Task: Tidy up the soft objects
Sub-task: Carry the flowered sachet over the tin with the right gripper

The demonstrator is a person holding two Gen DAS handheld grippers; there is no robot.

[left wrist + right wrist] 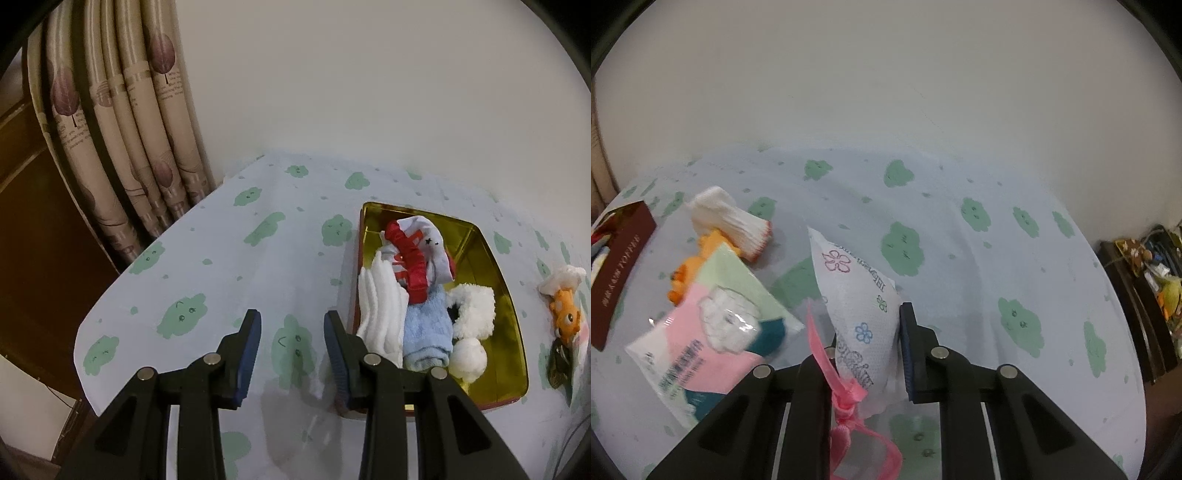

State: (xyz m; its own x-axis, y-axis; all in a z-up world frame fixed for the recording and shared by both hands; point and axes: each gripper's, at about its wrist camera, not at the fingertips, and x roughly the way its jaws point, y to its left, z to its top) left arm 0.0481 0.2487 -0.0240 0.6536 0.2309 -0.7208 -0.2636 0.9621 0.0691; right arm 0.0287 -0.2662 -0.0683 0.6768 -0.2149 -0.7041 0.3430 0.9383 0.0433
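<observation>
Tongs on the right (pixel 866 347) were clamped on a white sachet (pixel 857 295) printed with small flower outlines and tied with a pink ribbon (pixel 846 391); the sachet stood between the pads, lifted above the surface (pixel 960 295), which wore a pale cloth with green cloud shapes. Dark lettering ran along the sachet but was too blurred to read.

Only the right wrist view showed what lay left of the sachet: a pink and green plastic packet (pixel 709 332) with printed lines too small to make out, an orange plush toy (pixel 698 258) behind the packet, and a bundle of white knit gloves (pixel 735 221) with red cuffs beyond the toy. Further left of the sachet stood the maroon wall of a tin (pixel 620 266) carrying a row of pale characters that I could not decipher. Far right of the sachet sat a dark cabinet (pixel 1137 295) with clutter on it.

Only the left wrist view showed the tin's gold interior (pixel 491 288). Inside it lay a red scrunchie (pixel 410 266) on a white printed cloth (pixel 432 240), folded white cloths (pixel 380 310), a light blue towel (pixel 428 332) and a fluffy white item (pixel 472 310). Left of the tin hovered the left tongs (pixel 291 350), jaws apart with nothing between them. Far left of the tin hung beige curtains (pixel 122 129) with leaf prints and tiny unreadable text.
</observation>
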